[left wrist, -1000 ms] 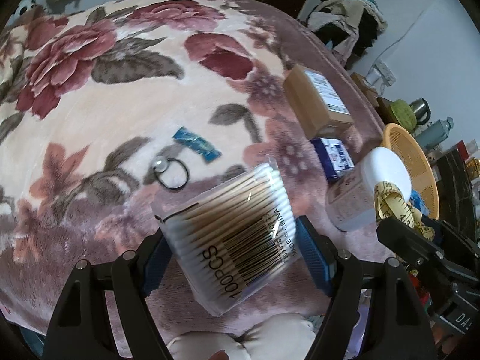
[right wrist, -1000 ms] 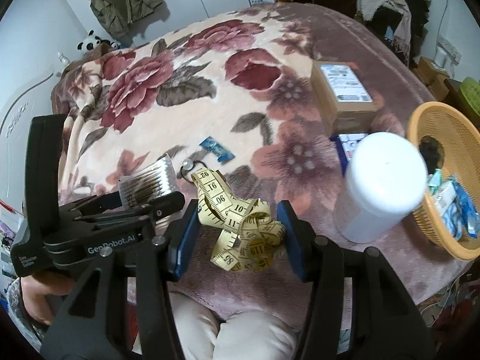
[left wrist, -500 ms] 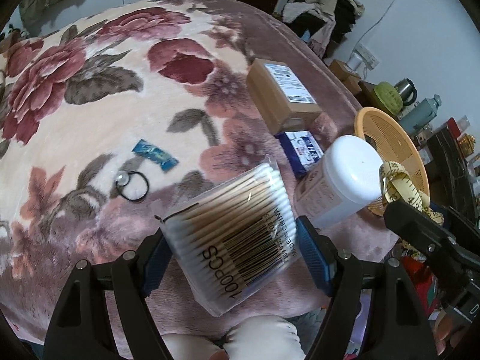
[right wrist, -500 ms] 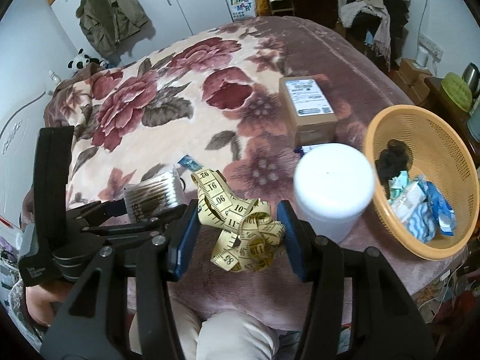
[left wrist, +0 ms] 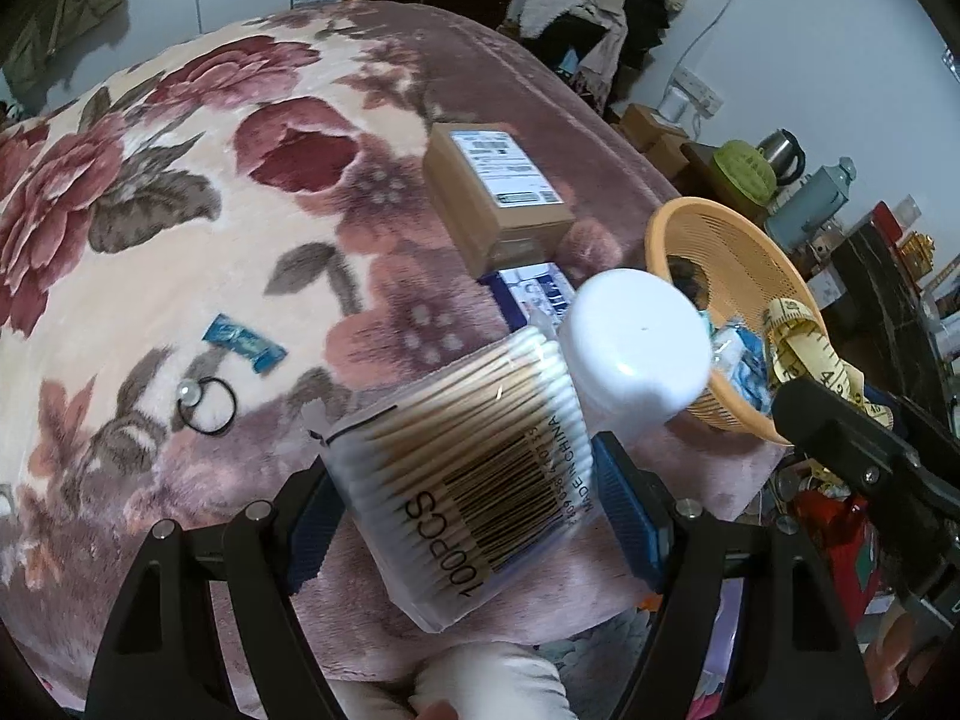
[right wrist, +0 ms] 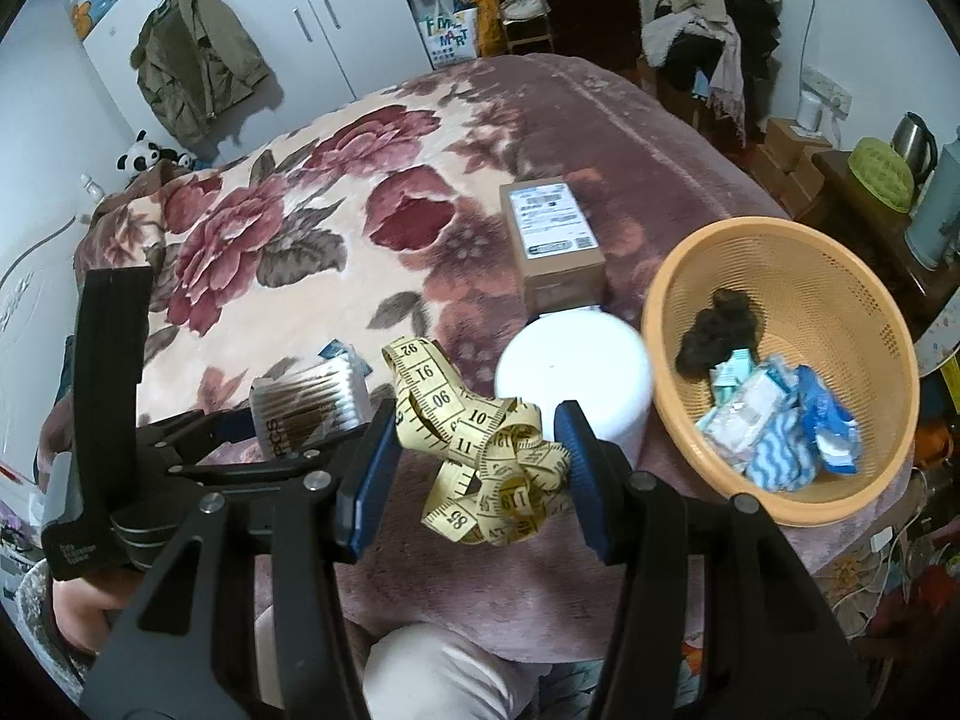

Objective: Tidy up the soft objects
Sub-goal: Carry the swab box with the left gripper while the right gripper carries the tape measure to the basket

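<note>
My left gripper point(left wrist: 465, 516) is shut on a clear pack of cotton swabs point(left wrist: 462, 468), held above the near edge of the flowered blanket point(left wrist: 180, 192). In the right wrist view my right gripper point(right wrist: 477, 474) is shut on a bunched yellow tape measure point(right wrist: 486, 450), which also shows at the right of the left wrist view as the tape measure point(left wrist: 804, 348). An orange basket point(right wrist: 852, 276) stands to the right, with a dark cloth lump and several blue and white packets inside. The swab pack point(right wrist: 312, 402) and the left gripper's body appear at the left of the right wrist view.
A white jar point(right wrist: 573, 375) stands between the grippers and the basket. Behind it lie a blue box point(left wrist: 531, 294) and a brown parcel point(left wrist: 495, 192). A blue sachet point(left wrist: 243, 342) and a black hair tie point(left wrist: 207, 405) lie on the blanket. Kettles and clutter stand at the right.
Both grippers have moved to the right and a little up with their loads. The basket and the white jar have come nearer to the centre of both views.
</note>
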